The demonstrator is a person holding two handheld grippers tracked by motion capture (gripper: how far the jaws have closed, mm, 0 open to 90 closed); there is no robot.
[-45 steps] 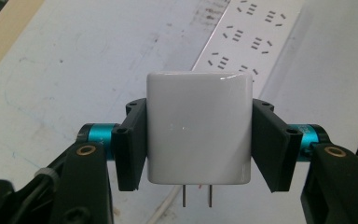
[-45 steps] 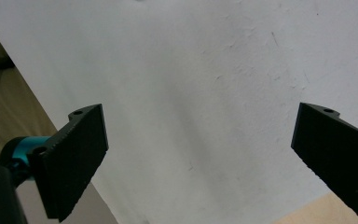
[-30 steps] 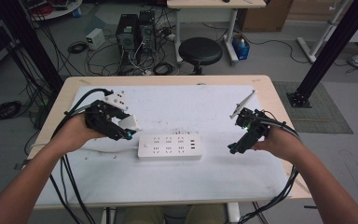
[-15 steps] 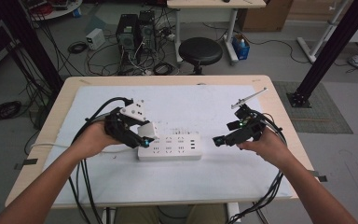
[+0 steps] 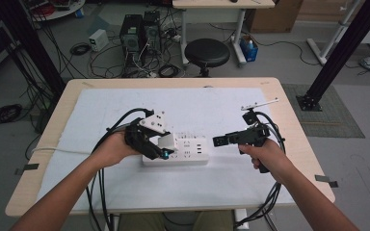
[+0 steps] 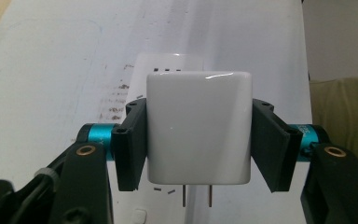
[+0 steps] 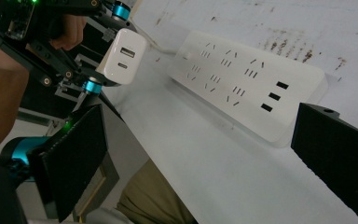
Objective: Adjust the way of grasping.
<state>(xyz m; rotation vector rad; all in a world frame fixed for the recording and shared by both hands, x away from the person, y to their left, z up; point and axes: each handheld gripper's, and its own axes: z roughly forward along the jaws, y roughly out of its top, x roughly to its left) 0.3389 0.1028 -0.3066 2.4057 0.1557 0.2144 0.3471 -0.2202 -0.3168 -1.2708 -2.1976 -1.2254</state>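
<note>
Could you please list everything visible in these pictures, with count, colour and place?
charger plug: one, white, clamped between the left gripper's jaws, prongs bare, above the strip's left end.
power strip: one, white, lying flat at the middle of the mat.
mat: one, white with small stains, covering most of the table.
table: one, light wood, under the mat.
stool: one, black, on the floor beyond the table.
computer towers: two, dark, on the floor amid cables.
left gripper: one, black, over the strip's left end.
right gripper: one, black, jaws apart, right of the strip.
</note>
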